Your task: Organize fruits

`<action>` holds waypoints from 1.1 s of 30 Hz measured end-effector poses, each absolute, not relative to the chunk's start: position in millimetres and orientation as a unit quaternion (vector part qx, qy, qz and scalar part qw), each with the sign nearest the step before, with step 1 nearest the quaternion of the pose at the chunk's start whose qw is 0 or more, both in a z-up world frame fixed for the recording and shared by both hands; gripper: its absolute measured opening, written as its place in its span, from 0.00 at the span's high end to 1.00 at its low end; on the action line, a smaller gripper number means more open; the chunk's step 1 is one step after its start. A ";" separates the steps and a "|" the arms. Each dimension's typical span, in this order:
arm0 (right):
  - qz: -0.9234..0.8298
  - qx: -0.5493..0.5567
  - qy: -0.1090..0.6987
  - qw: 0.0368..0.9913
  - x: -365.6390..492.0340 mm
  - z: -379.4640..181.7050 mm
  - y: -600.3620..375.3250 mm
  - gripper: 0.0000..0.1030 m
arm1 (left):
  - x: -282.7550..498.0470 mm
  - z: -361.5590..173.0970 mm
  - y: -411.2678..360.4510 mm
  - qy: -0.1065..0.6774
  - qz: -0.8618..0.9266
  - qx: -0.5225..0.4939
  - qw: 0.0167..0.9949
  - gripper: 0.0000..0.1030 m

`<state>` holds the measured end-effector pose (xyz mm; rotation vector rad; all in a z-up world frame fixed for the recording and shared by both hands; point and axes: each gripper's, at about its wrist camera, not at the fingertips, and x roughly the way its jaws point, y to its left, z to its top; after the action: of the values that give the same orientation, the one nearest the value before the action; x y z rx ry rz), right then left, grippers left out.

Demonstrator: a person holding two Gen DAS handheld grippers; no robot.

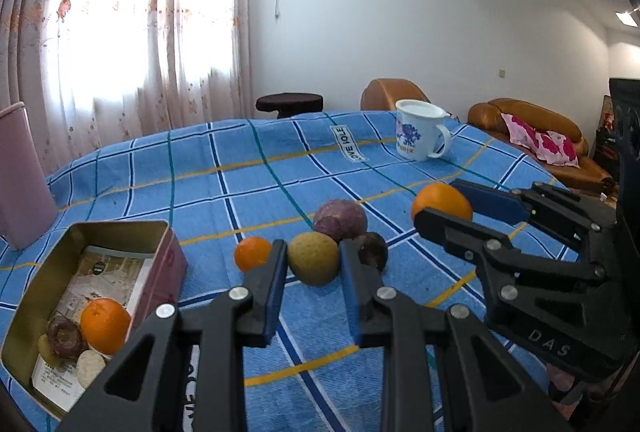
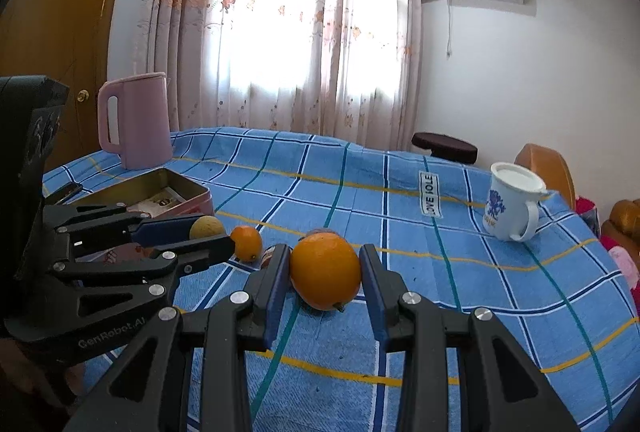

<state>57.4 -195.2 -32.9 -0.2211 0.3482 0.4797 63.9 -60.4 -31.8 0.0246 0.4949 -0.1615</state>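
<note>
Blue checked tablecloth | left gripper pinching round yellow-green fruit, right gripper pinching large orange | I'd lift both clear, then carry them left to open pink tin.

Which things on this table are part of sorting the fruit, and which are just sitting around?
Part of the job: large orange, small orange, yellow-green fruit, purple fruit, dark small fruit, tin box.
Just lying about: enamel mug, pink kettle.
</note>
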 end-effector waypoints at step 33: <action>0.368 -0.164 0.187 0.896 58.3 -27.3 -45.7 0.64 | 45.1 -20.3 92.8 0.240 0.047 -0.045 0.969 0.73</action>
<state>58.3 -45.7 -27.3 -0.3405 0.3882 0.7629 45.1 92.8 -20.3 -0.0906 0.4846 0.0946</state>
